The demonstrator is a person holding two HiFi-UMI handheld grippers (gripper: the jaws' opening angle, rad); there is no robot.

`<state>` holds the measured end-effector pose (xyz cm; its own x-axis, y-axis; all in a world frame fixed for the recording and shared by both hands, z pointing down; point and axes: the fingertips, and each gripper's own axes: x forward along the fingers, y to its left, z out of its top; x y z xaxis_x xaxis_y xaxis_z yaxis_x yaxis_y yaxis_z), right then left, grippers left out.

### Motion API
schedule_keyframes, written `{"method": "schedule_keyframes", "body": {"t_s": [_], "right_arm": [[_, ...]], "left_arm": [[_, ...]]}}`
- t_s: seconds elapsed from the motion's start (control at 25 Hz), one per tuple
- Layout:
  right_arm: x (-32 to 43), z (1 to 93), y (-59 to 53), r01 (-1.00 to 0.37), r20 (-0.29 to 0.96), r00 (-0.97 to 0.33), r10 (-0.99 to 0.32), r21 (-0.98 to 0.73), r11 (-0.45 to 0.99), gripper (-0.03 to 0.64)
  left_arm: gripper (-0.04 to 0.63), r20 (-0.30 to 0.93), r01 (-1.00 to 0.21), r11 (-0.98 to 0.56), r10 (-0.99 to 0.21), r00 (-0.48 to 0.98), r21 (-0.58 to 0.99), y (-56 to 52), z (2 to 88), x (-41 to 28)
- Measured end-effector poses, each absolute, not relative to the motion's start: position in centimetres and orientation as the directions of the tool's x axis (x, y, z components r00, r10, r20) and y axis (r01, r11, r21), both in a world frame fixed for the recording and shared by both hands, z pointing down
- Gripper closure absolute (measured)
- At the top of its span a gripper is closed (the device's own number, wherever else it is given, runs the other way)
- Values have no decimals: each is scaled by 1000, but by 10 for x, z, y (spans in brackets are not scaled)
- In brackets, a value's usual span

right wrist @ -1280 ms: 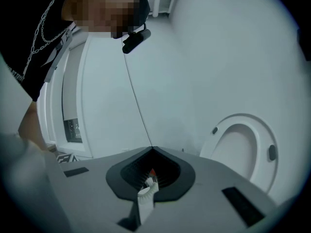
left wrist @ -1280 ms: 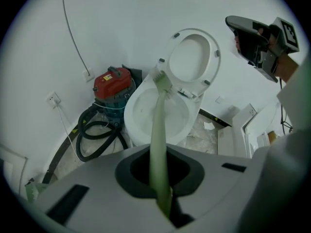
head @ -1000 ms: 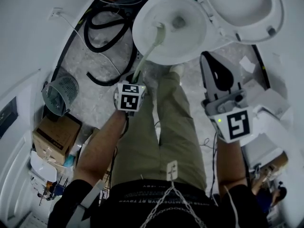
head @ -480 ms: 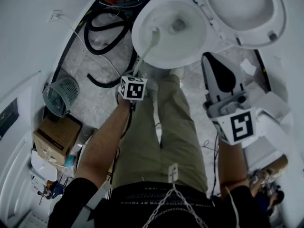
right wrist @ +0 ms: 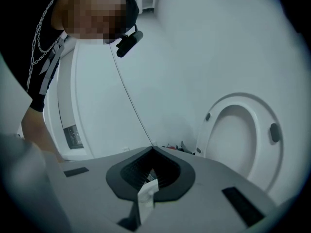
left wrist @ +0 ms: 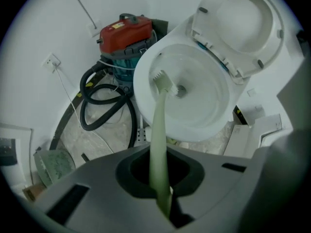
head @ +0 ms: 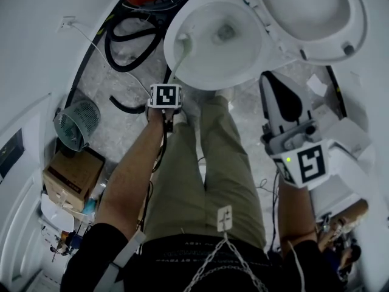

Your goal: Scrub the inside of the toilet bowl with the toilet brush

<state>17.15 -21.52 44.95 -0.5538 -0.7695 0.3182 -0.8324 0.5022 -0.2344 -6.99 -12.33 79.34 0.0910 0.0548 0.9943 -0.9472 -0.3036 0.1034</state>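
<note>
Bathroom floor (head: 121, 84), marbled tile; seat (left wrist: 238, 23) standing raised. Left claw (left wrist: 163, 200) clamping toilet brush (left wrist: 158, 125) handle, bristles working toilet bowl (left wrist: 209, 110) left inner wall. Right claw (right wrist: 146, 198) pinched closed, idling aside. I'm judging scrubbing underway, remaining walls pending.

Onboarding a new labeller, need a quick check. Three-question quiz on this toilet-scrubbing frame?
1. Which thing is the left gripper clamped on? A) vacuum hose B) toilet brush C) waste basket
2. True or false: the toilet seat stands raised.
3. Fill in: the brush head is inside the ____.
Key: 1 B; 2 true; 3 toilet bowl.
</note>
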Motion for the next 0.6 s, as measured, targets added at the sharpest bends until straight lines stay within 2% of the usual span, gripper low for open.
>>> {"method": "schedule_keyframes", "body": {"t_s": [0.12,0.4,0.6], "right_arm": [[177,452,-217,-826,311,-564,-765,-226,517,626],[184,455,-226,-835,342,-549,-763,-265,482,626],[191,458,-230,-837,351,-546,-761,-278,472,626]], "left_arm": [[595,986,-961,-236,112,123,146,-122,796,-65],[595,983,-967,-197,110,144,164,-147,799,-50],[595,987,-960,-236,84,137,153,-173,801,-40]]}}
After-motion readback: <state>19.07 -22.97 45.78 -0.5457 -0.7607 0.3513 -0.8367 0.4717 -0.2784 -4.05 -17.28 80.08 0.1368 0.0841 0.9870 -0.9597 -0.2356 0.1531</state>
